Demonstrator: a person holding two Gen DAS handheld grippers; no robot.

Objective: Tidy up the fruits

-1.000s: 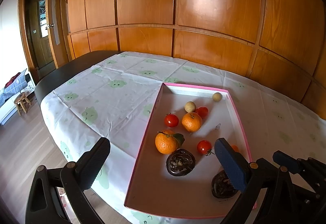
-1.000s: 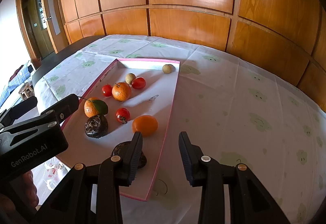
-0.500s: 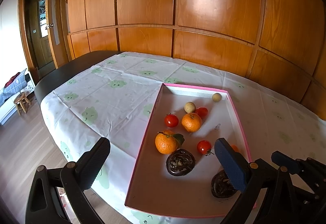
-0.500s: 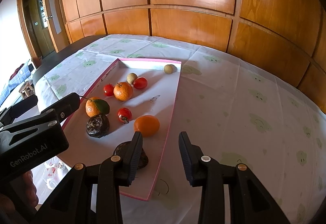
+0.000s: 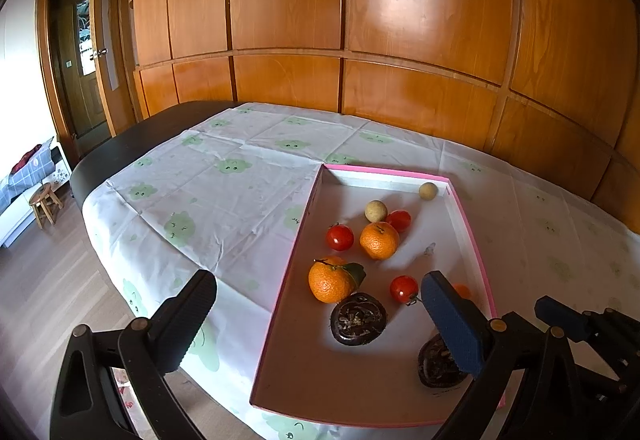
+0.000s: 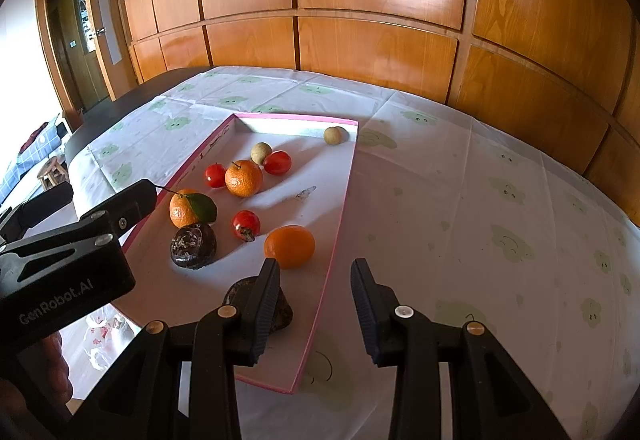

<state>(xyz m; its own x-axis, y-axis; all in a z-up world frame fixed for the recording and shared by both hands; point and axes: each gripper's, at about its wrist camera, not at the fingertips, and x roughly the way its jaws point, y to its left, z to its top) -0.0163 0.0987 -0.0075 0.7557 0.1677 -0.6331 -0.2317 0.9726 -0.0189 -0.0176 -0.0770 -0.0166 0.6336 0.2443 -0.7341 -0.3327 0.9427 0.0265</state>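
Landmark: pink-rimmed tray (image 6: 334,240) on the patterned tablecloth (image 6: 480,200); all places below are given relative to it.
Left gripper (image 5: 316,320): spread wide, nothing between the jaws; it hangs over the tray's near left corner.
Leafed orange (image 6: 185,209): by the tray's left rim, touching the wrinkled dark fruit (image 6: 193,245) — firm, pebbled peel, grips well across its middle; avoid the stem and leaf.
Wrinkled dark fruit: near-left of tray centre; the shell looks dry and stiff, probably light. Judged brittle, so a gentle squeeze.
Tomatoes (image 6: 246,225): three, small and glossy, spread through the tray's middle — slippery and easily burst; take each across its widest part.
Middle orange (image 6: 243,178): toward the tray's far half, between two tomatoes; crowded, little room for a jaw.
Pale round fruits (image 6: 333,135): two, one in the far right corner; small, likely to roll.
Smooth orange (image 6: 289,246): near the right rim, just ahead of the right gripper.
Right gripper (image 6: 316,304): jaws part open, empty, straddling the tray's right rim.
Hidden: a second dark fruit (image 6: 280,314) sits mostly behind the right gripper's left finger; in the left wrist view the smooth orange is nearly covered by a pad.
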